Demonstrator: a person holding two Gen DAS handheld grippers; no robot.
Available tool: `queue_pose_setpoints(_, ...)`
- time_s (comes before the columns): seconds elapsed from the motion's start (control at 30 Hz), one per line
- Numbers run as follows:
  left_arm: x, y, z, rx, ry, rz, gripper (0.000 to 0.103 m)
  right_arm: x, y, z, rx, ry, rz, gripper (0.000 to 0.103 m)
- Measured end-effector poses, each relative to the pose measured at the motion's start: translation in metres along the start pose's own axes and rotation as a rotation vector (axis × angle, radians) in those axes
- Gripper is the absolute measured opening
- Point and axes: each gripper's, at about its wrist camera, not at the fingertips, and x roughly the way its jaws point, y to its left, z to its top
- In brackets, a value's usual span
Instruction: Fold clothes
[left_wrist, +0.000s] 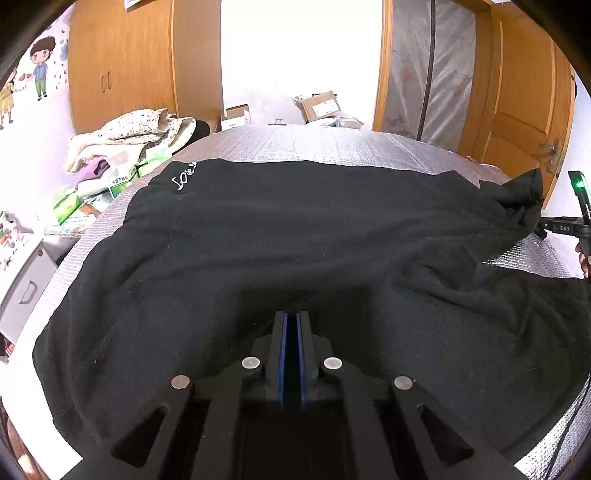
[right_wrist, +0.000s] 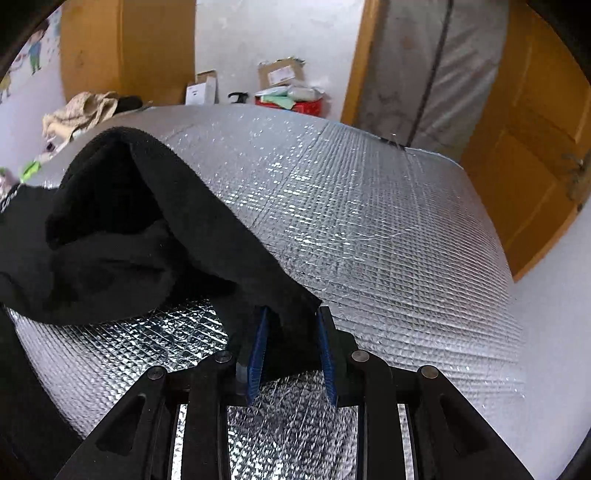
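Note:
A black sweatshirt (left_wrist: 295, 229) with small white lettering (left_wrist: 183, 177) lies spread over a silver quilted mat (left_wrist: 332, 144). My left gripper (left_wrist: 291, 317) sits low at the garment's near edge, its blue pads shut on a pinch of the black cloth. My right gripper (right_wrist: 291, 314) is shut on a thick bunch of the sleeve (right_wrist: 207, 236), which rises off the mat (right_wrist: 369, 221) and drapes away to the left. In the left wrist view that sleeve end (left_wrist: 524, 192) stands lifted at the far right, beside the right gripper (left_wrist: 543, 225).
A heap of blankets (left_wrist: 129, 136) and green tissue packs (left_wrist: 66, 206) crowd the mat's left side. Cardboard boxes (left_wrist: 321, 105) stand past the far edge. A white drawer unit (left_wrist: 22, 280) is at the left, a wooden door (left_wrist: 517, 110) at the right.

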Motion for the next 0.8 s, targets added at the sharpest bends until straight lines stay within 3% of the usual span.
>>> queue_pose_setpoints(0.03,0.000,0.000,0.000,0.000,0.000,-0.001,0.004,0.000,-0.002,0.000,0.012,-0.005,0.005,0.024)
queue_pose_setpoints(0.07,0.000,0.000,0.000,-0.001,0.000,-0.002,0.004,-0.001,-0.005,0.000,0.035,-0.007,0.009,0.005)
queue_pose_setpoints(0.23,0.001,0.002,0.001,-0.007,0.001,-0.010,0.004,-0.033,-0.035,-0.003,0.141,-0.104,-0.089,0.004)
queue_pose_setpoints(0.47,0.002,0.003,0.001,-0.010,0.001,-0.013,0.004,-0.103,-0.123,-0.021,0.403,-0.187,-0.454,0.009)
queue_pose_setpoints(0.5,0.002,0.003,0.001,-0.010,0.001,-0.014,0.004,-0.106,-0.134,-0.025,0.431,-0.166,-0.472,0.010)
queue_pose_setpoints(0.57,0.002,0.004,0.002,-0.010,-0.001,-0.015,0.004,-0.109,-0.148,-0.033,0.472,-0.131,-0.493,0.025)
queue_pose_setpoints(0.6,0.001,0.004,0.002,-0.012,-0.002,-0.016,0.004,-0.110,-0.152,-0.038,0.486,-0.118,-0.500,0.027)
queue_pose_setpoints(0.73,-0.002,0.007,0.004,-0.016,-0.004,-0.020,0.004,-0.114,-0.156,-0.057,0.551,-0.099,-0.472,0.028)
queue_pose_setpoints(0.8,-0.009,0.007,0.006,-0.026,-0.014,-0.042,0.004,-0.113,-0.159,-0.068,0.593,-0.049,-0.440,0.028)
